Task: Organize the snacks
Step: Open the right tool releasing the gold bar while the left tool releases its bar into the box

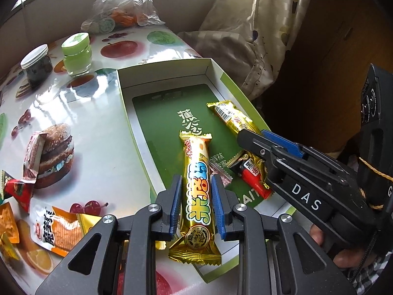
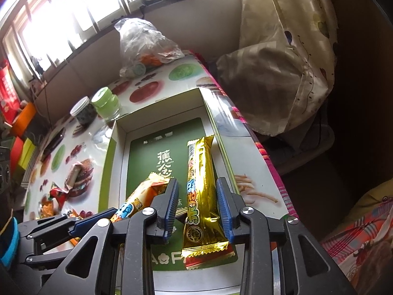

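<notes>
We see the shallow green-and-white cardboard box [image 1: 137, 93] lying open on the fruit-printed tabletop [image 1: 103, 127]. Inside it, the left hand-held gripper [image 1: 195, 198] stands slightly open astride a gold foil snack bar [image 1: 196, 186], pads just clear. Toward the box's right wall, the right hand-held gripper [image 2: 196, 207] likewise straddles a second gold foil snack bar [image 2: 200, 184], not pinching it.

Blown-out daylight from the window [image 2: 73, 12] glares off the table [image 1: 93, 127]; fisheye edges dark.
</notes>
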Motion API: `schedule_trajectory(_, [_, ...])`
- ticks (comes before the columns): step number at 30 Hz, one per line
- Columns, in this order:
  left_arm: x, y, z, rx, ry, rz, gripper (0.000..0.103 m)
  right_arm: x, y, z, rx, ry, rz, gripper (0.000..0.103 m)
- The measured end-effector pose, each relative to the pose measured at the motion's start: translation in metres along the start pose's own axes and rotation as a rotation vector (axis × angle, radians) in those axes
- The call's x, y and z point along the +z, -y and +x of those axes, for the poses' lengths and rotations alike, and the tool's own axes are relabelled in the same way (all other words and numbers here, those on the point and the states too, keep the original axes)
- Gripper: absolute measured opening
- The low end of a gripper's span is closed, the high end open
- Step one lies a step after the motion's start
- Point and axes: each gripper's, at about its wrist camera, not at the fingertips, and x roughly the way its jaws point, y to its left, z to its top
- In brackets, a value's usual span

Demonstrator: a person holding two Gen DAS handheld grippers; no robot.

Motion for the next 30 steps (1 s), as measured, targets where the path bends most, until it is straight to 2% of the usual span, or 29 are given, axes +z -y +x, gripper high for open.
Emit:
schedule_trajectory(3, [-0.001, 0.000, -0.004, -0.005, 0.007, -0.003, 0.039, 0.001, -0.001, -0.005, -0.001, 0.009, 0.001, 0.034])
schedule_trajectory(16, [-0.012, -0.002, -0.033, 0.013, 0.055, 0.001, 0.039, -0.006, -0.008, -0.035, -0.002, 0.058, 0.014, 0.036])
schedule_trajectory(20, [-0.017, -0.004, -0.044, 0.011, 0.074, 0.001, 0.046, -0.011, -0.012, -0.047, 0.004, 0.081, 0.026, 0.036])
schedule_trajectory(30, [-0.035, -0.012, -0.073, 0.061, 0.131, 0.019, 0.046, -0.028, -0.035, -0.071, 0.015, 0.114, -0.001, 0.037])
